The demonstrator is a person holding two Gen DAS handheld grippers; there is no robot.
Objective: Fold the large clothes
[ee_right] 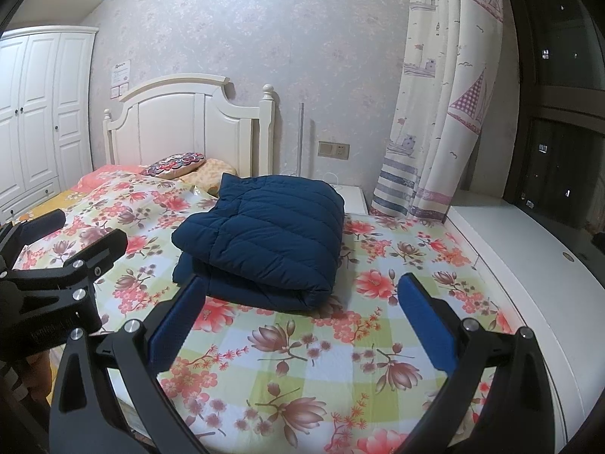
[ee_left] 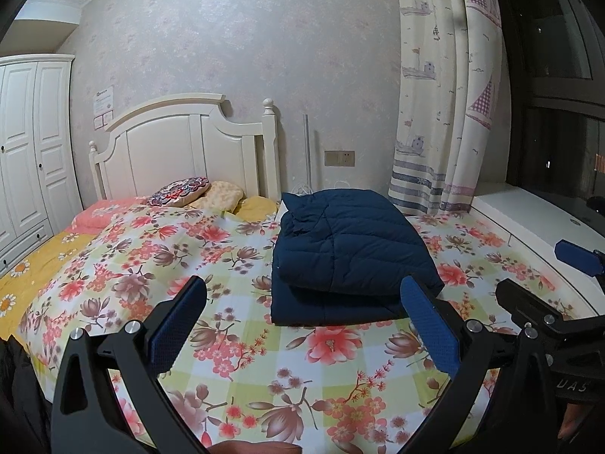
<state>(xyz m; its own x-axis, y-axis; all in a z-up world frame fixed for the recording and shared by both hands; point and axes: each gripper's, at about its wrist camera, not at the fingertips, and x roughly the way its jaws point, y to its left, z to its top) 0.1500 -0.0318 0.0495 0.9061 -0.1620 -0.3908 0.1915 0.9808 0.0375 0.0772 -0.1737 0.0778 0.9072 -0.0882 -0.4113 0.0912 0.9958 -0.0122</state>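
Observation:
A navy quilted down jacket [ee_left: 348, 249] lies folded into a thick rectangle on the floral bedspread [ee_left: 264, 359]; it also shows in the right wrist view [ee_right: 264, 242]. My left gripper [ee_left: 302, 299] is open and empty, held above the bed just in front of the jacket. My right gripper [ee_right: 300, 295] is open and empty, also just short of the jacket's near edge. The right gripper shows at the right edge of the left wrist view [ee_left: 548, 283]. The left gripper shows at the left edge of the right wrist view [ee_right: 64, 242].
A white headboard [ee_left: 181, 143] and pillows [ee_left: 181, 191] are at the bed's far end. A white wardrobe [ee_left: 26, 143] stands at left. A curtain [ee_left: 446, 113] and a white window ledge [ee_right: 529, 265] run along the right. A dark garment [ee_left: 19, 397] lies at the lower left.

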